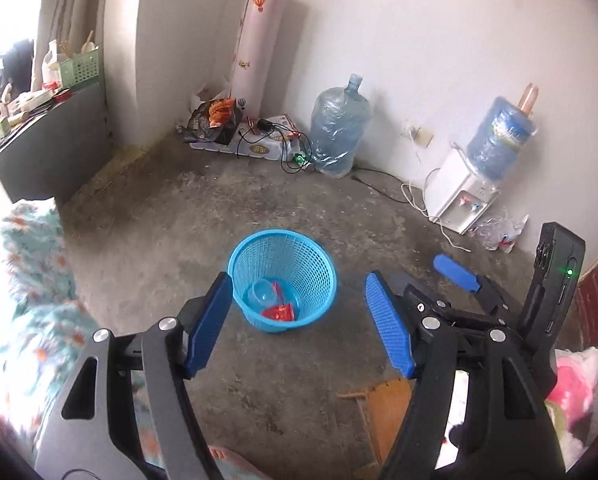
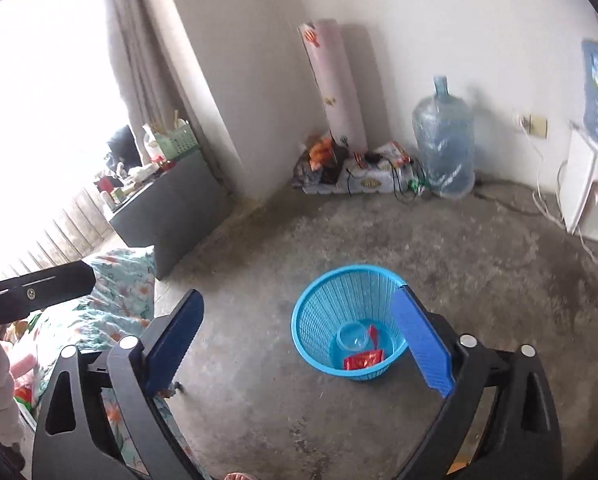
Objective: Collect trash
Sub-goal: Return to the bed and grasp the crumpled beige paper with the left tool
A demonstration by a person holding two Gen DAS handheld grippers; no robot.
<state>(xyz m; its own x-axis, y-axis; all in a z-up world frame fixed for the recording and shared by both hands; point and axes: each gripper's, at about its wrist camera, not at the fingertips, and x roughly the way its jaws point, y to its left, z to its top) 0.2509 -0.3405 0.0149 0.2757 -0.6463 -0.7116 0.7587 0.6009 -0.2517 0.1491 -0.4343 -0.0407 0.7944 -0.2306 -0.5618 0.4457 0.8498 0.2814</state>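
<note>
**Trash in basket, both grippers empty**

Blue plastic mesh basket [image 1: 283, 280] stands on the bare concrete floor [image 1: 179, 220], mid-room. Inside lie a clear plastic cup [image 1: 261, 292] and red wrappers [image 1: 279, 312]. Floor is grey, stained, rough. White walls; water jug [image 1: 339, 128] by the corner. Left gripper [image 1: 299, 328] spread wide, nothing between the pads. Right gripper [image 2: 299, 344] wide apart, empty.

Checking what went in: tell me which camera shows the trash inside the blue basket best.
The left wrist view: the clear plastic cup and red wrappers lie unobstructed in the blue basket. The right wrist view shows them too, but a claw finger covers the basket's right edge.
</note>
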